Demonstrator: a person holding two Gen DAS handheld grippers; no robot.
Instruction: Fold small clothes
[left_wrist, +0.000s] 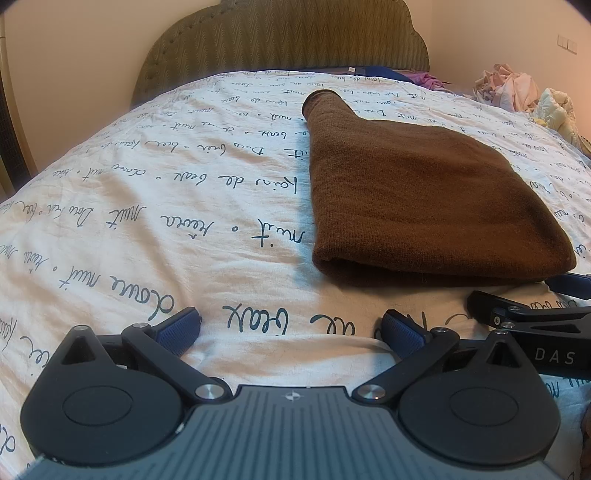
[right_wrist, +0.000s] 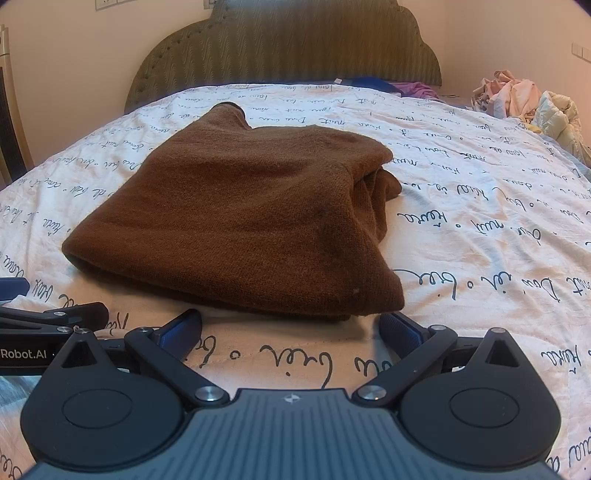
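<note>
Nearest item: brown knit garment (right_wrist: 236, 218), lying part-folded on the printed bedspread (right_wrist: 480, 229), a tube-like end pointing far toward the headboard (right_wrist: 288, 48). Judged soft, light, limp and not slippery; the thick near fold is sagging and bunching at right. Best hold: the near corners, pinching all layers. Right gripper (right_wrist: 291, 328) is resting just short of that edge, jaws spread, empty. Left gripper (left_wrist: 291, 325) is sitting near-left of it, likewise spread. Loose laundry pile (right_wrist: 517, 99) is lying far right.
</note>
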